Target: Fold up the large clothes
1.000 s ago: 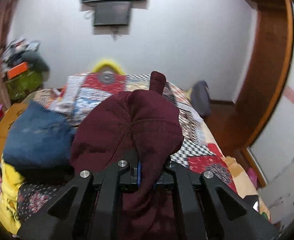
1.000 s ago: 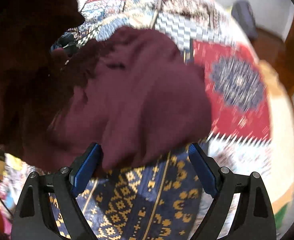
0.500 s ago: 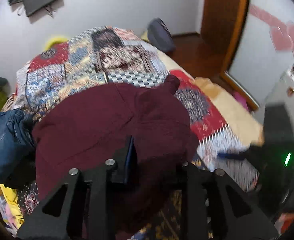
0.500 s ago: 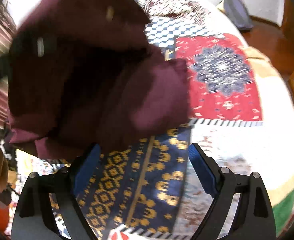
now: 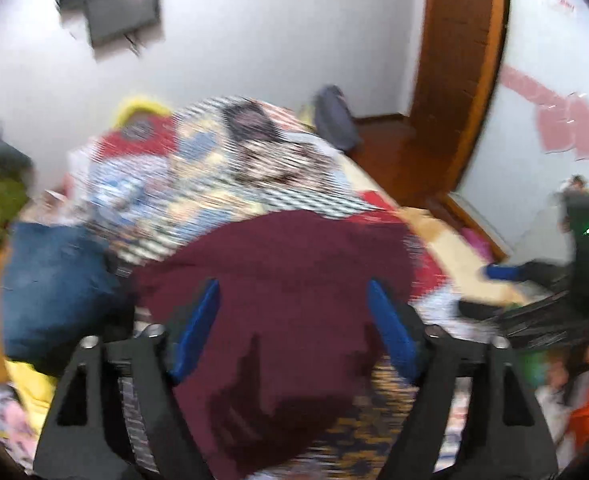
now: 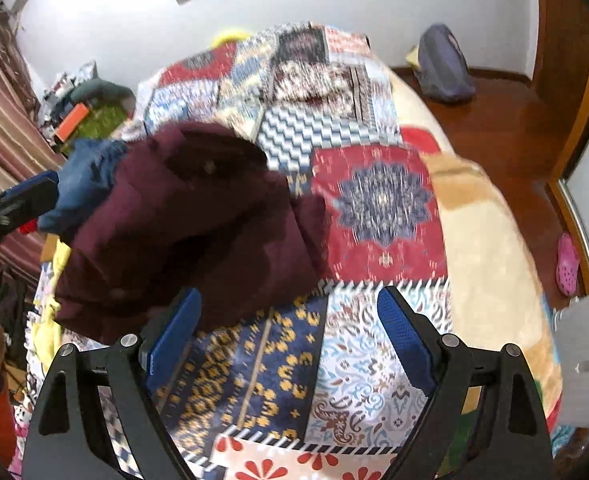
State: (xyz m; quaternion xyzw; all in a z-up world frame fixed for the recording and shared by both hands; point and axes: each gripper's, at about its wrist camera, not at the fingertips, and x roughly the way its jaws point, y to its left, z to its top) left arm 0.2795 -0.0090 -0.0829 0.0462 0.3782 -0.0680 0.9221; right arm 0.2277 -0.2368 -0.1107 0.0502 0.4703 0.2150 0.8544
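A maroon garment (image 5: 286,256) lies bunched on the patchwork quilt (image 6: 378,208), partly folded over itself. My left gripper (image 5: 292,286) hovers just over its near edge. Its jaws are opening, and the blue pads (image 5: 198,320) stand wide on either side of the cloth without pressing it. In the right wrist view the same garment (image 6: 198,220) sits to the upper left of my right gripper (image 6: 289,294), which is open above bare quilt with nothing between its fingers. The left wrist picture is blurred.
Blue jeans (image 5: 54,280) and yellow cloth are piled at the bed's left side. A dark backpack (image 6: 442,64) and a pink shoe (image 6: 566,264) lie on the wooden floor to the right. A screen (image 5: 122,12) hangs on the far wall.
My left gripper was shut on the maroon garment; now its jaws are spread and the cloth lies on the bed. My right gripper, still open, has lifted back from the garment.
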